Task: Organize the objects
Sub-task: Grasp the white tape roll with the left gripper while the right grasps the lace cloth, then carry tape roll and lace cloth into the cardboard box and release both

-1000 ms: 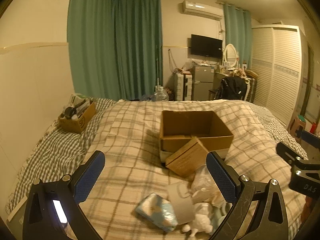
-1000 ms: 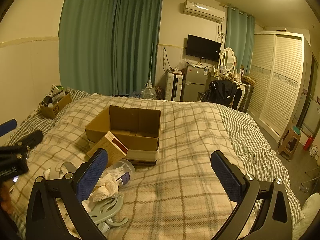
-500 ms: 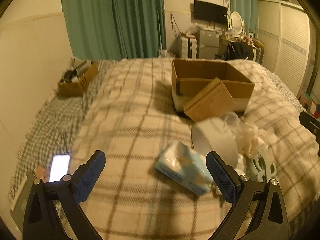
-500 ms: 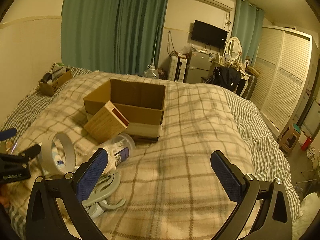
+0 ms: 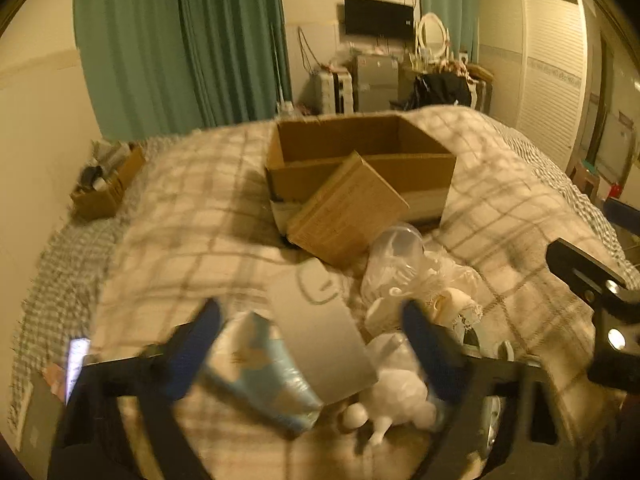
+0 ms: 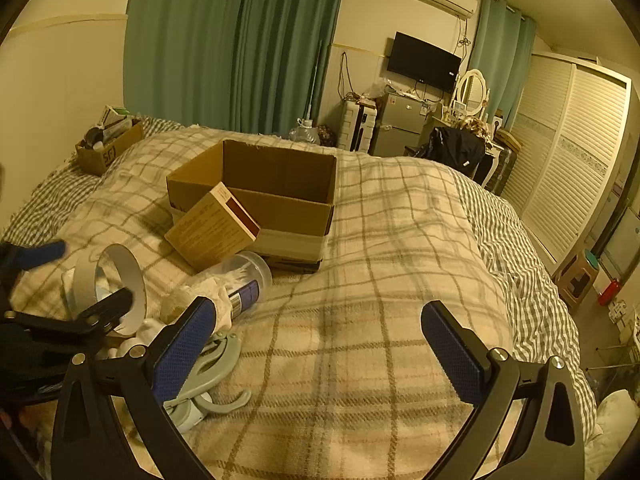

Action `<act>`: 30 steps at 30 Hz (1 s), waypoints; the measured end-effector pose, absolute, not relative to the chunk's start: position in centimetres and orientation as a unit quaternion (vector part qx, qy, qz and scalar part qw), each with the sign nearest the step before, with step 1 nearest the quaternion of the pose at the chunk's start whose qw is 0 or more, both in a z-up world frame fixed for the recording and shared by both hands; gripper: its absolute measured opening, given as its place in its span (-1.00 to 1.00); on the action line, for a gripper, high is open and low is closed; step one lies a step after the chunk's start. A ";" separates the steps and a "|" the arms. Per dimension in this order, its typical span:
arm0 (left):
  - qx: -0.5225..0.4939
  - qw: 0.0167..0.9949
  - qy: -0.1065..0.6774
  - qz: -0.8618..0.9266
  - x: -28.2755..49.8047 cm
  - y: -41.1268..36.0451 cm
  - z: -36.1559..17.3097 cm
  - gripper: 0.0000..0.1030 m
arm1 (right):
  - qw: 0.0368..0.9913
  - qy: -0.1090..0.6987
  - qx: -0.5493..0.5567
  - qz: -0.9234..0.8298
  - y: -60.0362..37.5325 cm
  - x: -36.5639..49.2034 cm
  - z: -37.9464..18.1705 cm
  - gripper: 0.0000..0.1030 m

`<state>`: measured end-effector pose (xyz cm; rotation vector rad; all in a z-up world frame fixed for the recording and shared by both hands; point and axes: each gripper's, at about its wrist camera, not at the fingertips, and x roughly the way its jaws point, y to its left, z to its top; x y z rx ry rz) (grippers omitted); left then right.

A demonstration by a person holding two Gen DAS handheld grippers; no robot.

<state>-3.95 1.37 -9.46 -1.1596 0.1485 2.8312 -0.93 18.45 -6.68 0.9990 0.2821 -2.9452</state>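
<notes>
Since half a second back the left gripper (image 5: 312, 348) has dropped in low over the clutter, and its view is smeared with motion blur now. Its jaws are spread wide, straddling the tape roll (image 5: 320, 340) and the blue tissue pack (image 5: 260, 372), with nothing actually pinched yet as far as I can tell through the blur. The right gripper (image 6: 320, 344) hangs over bare plaid blanket (image 6: 380, 280), also wide open and empty.

The pile sits just in front of the open cardboard box (image 6: 276, 200): a small brown carton (image 6: 212, 228) leaning against its front wall, a clear jar (image 6: 244, 280) lying on its side, crumpled white stuff and a grey hanger clip (image 6: 212, 364) near the right gripper's left finger. My guess is the tape roll is the target, heading for the box.

Stuff that could go sideways: the roll stands on edge, touching the tissue pack, so closing from this angle could catch both or just tip the roll over. The blanket is soft too, so pressing down would sink things rather than pin them. And the jar looks ready to roll if the pile gets nudged.
</notes>
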 end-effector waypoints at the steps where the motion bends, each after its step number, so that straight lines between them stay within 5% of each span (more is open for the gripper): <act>1: -0.386 0.048 0.041 0.920 -4.3 1.3 -9.6 -0.06 | 0.010 0.089 0.322 -0.942 18.5 -1.0 -6.8 0.99; 3: -0.389 0.059 0.023 0.919 -4.5 1.0 -9.5 -0.26 | 0.014 0.088 0.329 -0.940 18.4 -1.4 -7.1 0.99; 15: -0.340 0.066 0.017 0.938 -4.2 -1.1 -4.9 -0.35 | 0.109 0.094 0.391 -0.909 13.7 -5.2 -10.3 0.96; 20: -0.343 0.090 0.008 0.935 -4.2 -1.6 -4.3 -0.35 | 0.137 0.090 0.440 -0.883 12.3 -7.1 -12.8 0.41; 22: -0.343 0.102 0.000 0.934 -4.3 -1.8 -3.9 -0.35 | 0.143 0.086 0.446 -0.880 12.3 -7.2 -13.0 -0.23; 27: -0.336 0.119 -0.006 0.934 -4.6 -1.7 -2.5 -0.36 | 0.147 0.072 0.420 -0.893 12.9 -6.2 -11.5 -0.67; 30: -0.331 0.126 -0.002 0.935 -4.8 -1.2 -1.6 -0.40 | 0.142 0.077 0.394 -0.905 13.4 -5.9 -9.8 -0.70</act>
